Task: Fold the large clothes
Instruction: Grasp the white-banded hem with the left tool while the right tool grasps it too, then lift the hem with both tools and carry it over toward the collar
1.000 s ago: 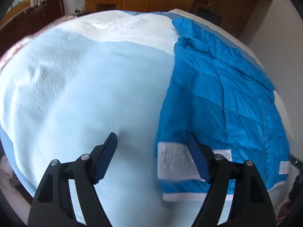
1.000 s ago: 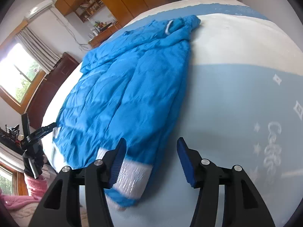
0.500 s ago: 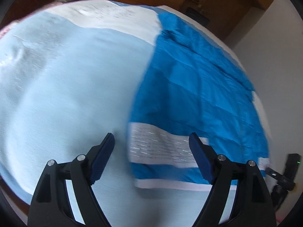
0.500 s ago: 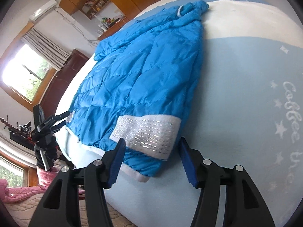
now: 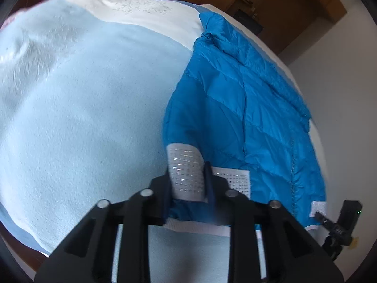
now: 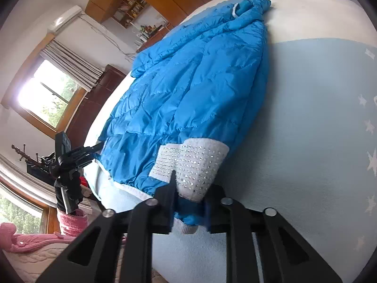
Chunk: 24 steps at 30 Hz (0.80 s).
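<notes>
Jacket point(image 5: 235, 108) on blanket point(image 5: 94, 118); left gripper point(image 5: 187, 188), right gripper point(image 6: 189, 195) closing, pinching hem corners.

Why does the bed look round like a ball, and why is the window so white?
Both wrist views use a fisheye lens, so the flat bed and blue jacket bulge and dark corners ring the picture. In the right wrist view, daylight overexposes the window. In the left wrist view, the bed's far left edge is blurred.
</notes>
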Each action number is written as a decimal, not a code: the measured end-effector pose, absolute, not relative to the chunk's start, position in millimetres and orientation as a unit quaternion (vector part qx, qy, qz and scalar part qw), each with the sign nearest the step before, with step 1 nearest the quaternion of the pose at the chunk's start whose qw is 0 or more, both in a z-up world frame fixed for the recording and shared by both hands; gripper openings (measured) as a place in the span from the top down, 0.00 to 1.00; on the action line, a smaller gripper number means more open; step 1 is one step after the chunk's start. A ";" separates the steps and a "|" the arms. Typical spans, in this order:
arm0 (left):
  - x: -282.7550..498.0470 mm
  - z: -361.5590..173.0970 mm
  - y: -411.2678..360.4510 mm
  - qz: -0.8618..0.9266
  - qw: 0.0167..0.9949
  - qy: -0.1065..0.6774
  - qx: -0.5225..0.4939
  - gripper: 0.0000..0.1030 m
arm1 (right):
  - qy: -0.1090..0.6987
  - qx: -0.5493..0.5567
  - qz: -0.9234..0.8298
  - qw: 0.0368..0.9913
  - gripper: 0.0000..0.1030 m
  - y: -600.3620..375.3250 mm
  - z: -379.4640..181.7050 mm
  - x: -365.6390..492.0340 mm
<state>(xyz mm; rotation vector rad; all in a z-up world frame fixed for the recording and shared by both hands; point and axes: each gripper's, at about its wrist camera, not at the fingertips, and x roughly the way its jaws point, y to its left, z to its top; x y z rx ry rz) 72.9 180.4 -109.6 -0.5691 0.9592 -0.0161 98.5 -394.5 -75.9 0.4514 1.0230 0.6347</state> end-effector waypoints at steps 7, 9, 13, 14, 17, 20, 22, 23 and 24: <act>61.7 -97.8 180.3 -0.011 0.857 0.444 -0.262 0.88 | 0.466 0.173 0.308 0.811 0.88 -385.1 -63.1 88.1; 59.9 -99.6 181.9 -0.014 0.856 0.447 -0.260 0.88 | 0.474 0.165 0.304 0.810 0.88 -383.9 -65.7 86.8; 73.4 -117.1 184.2 -0.011 0.847 0.459 -0.266 0.84 | 0.491 0.173 0.299 0.800 0.88 -392.2 -77.4 97.1; 75.4 -118.9 184.3 -0.013 0.848 0.459 -0.265 0.83 | 0.491 0.175 0.299 0.799 0.88 -393.3 -78.6 99.4; 75.8 -119.3 184.2 -0.013 0.850 0.456 -0.264 0.81 | 0.491 0.177 0.302 0.798 0.88 -395.4 -79.7 103.9; 73.5 -119.7 184.1 -0.015 0.852 0.453 -0.264 0.81 | 0.491 0.184 0.306 0.795 0.88 -397.7 -82.8 105.4; 74.0 -119.8 182.8 -0.015 0.854 0.450 -0.261 0.81 | 0.489 0.185 0.306 0.795 0.88 -398.5 -83.7 102.4; 75.0 -119.7 181.1 -0.013 0.857 0.448 -0.256 0.81 | 0.488 0.185 0.306 0.796 0.88 -399.0 -83.8 101.5; 70.0 -119.7 181.0 -0.012 0.859 0.446 -0.252 0.81 | 0.487 0.184 0.306 0.797 0.88 -399.2 -83.8 100.5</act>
